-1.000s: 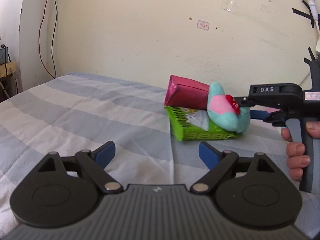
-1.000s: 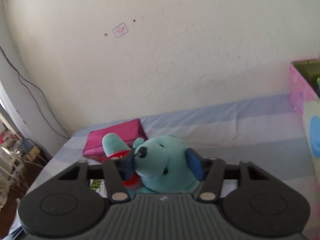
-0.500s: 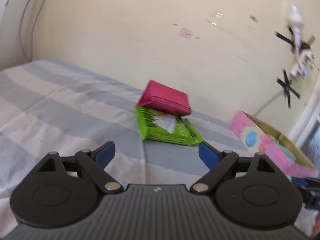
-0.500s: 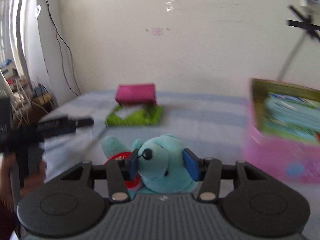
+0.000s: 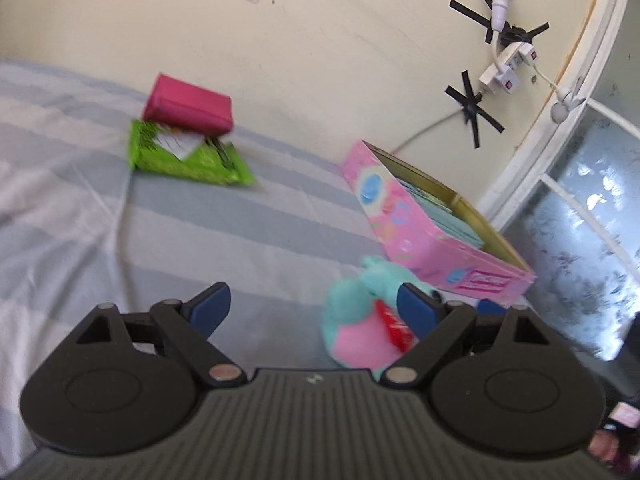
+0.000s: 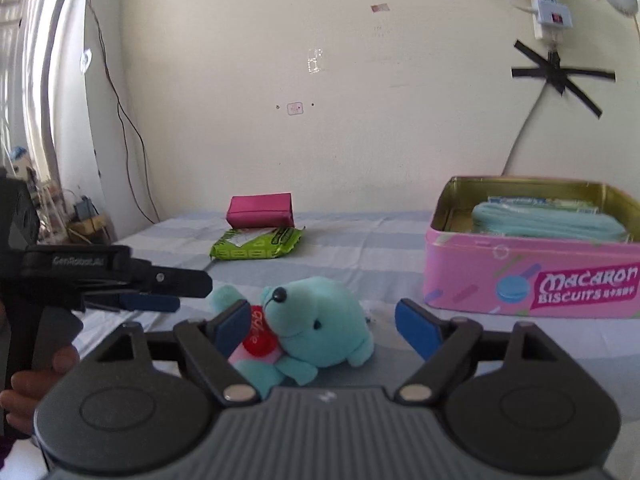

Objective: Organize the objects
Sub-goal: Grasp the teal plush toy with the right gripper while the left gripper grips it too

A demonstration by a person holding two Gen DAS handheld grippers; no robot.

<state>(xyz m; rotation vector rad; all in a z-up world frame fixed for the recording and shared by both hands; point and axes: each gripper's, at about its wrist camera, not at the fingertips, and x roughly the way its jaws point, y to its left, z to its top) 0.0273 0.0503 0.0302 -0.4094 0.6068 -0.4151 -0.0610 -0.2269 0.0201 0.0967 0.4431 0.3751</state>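
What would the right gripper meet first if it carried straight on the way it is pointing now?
Most likely the teal plush bear, lying on the bed between the right gripper's open jaws, which have just been opening.

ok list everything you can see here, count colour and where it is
plush bear: 1, teal, lying on the bed between the right gripper's fingers
biscuit tin: 1, pink, open, right side of bed
folded cloth: 1, teal, inside the tin
green packet: 1, far on bed by the wall
magenta pouch: 1, resting on the packet's far end
bed sheet: 1, blue-white stripes
power strip: 1, white, on wall
left gripper: open, empty
right gripper: just opened, pads off the bear
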